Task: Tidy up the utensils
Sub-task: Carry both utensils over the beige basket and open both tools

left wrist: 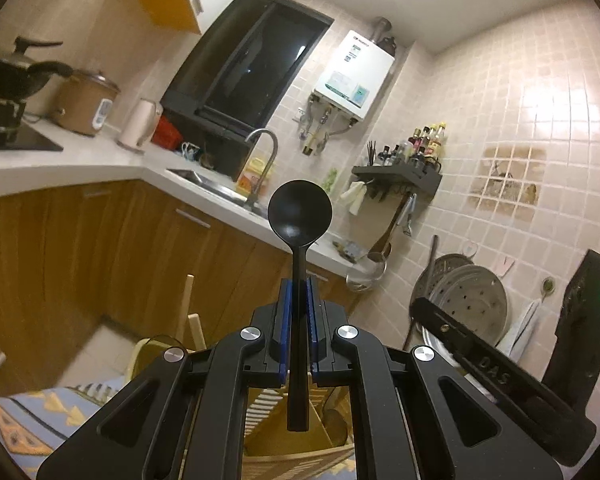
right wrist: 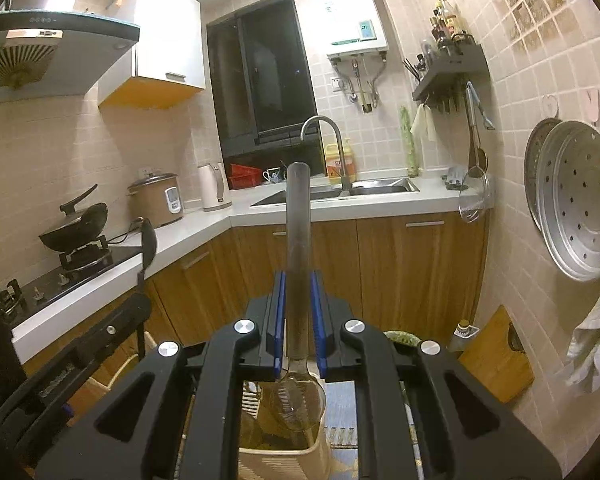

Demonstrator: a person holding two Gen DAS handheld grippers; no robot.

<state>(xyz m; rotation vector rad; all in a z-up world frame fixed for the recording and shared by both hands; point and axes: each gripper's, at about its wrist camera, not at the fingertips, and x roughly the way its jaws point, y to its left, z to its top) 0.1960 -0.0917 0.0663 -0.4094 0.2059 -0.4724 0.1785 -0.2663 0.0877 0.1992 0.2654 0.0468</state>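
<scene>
- The left gripper (left wrist: 298, 312) has its jaws clenched on a black ladle (left wrist: 299, 216) — the handle is pinched between the blue pads, the round bowl standing out toward 12 o'clock, the handle's butt trailing back toward 6 o'clock under the jaws.
- The right gripper (right wrist: 298, 308) likewise grips a utensil: a clear smoky-grey spoon (right wrist: 298, 240), held the other way round (handle pointing away to 12 o'clock, its see-through bowl hanging at 6 o'clock just behind the pads).
- Both utensils are in the air, clear of the kitchen worktop (right wrist: 236, 216), which lies far off around 11 to 1 o'clock with the sink (right wrist: 380, 190) and faucet (right wrist: 324, 124).
- The relation that matters: in the right wrist view a cream utensil holder (right wrist: 284, 456) sits at 6 o'clock, directly below the spoon's bowl, so the spoon's long axis already runs roughly toward the holder's mouth.
- In the left wrist view wooden slats and compartments of a drying rack (left wrist: 268, 404) show at 6 o'clock beneath the ladle's butt; a few wooden handles (left wrist: 188, 308) stand up at about 8 o'clock.
- My judgement — the right hand looks the nearer to a drop, needing mainly a descent; the ladle would go in handle-first.
- Risk: the ladle's heavy bowl could tip it over once freed.
</scene>
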